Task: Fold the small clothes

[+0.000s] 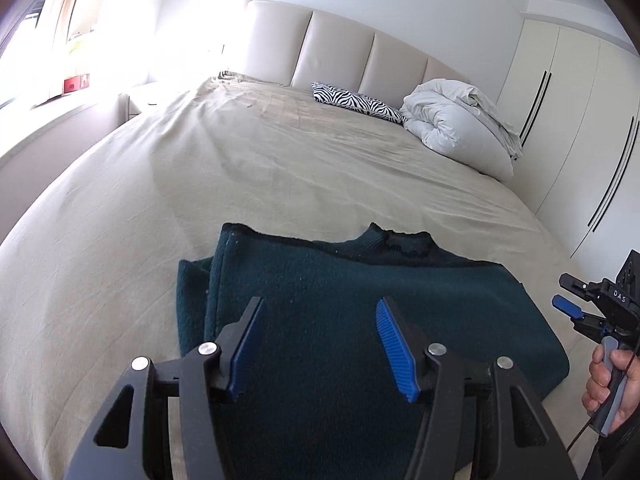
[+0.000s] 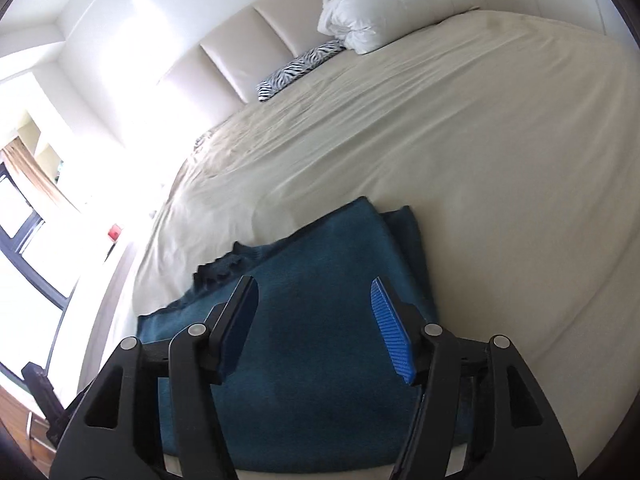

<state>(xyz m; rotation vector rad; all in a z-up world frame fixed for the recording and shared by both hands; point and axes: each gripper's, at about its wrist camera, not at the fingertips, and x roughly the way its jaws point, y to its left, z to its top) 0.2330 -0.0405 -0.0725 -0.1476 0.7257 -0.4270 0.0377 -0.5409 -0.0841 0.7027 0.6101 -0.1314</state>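
A dark teal knitted sweater lies folded into a rough rectangle on the beige bed sheet, its collar toward the headboard. My left gripper hovers over its near half, jaws apart, with only the cloth below showing between the blue pads. In the right wrist view the same sweater fills the lower middle, and my right gripper hangs over it, open and holding nothing. The right gripper also shows at the right edge of the left wrist view, held by a hand beside the sweater.
A zebra-print cushion and a bundled white duvet lie by the padded headboard. White wardrobe doors stand to the right of the bed. A bright window and a ledge run along the left.
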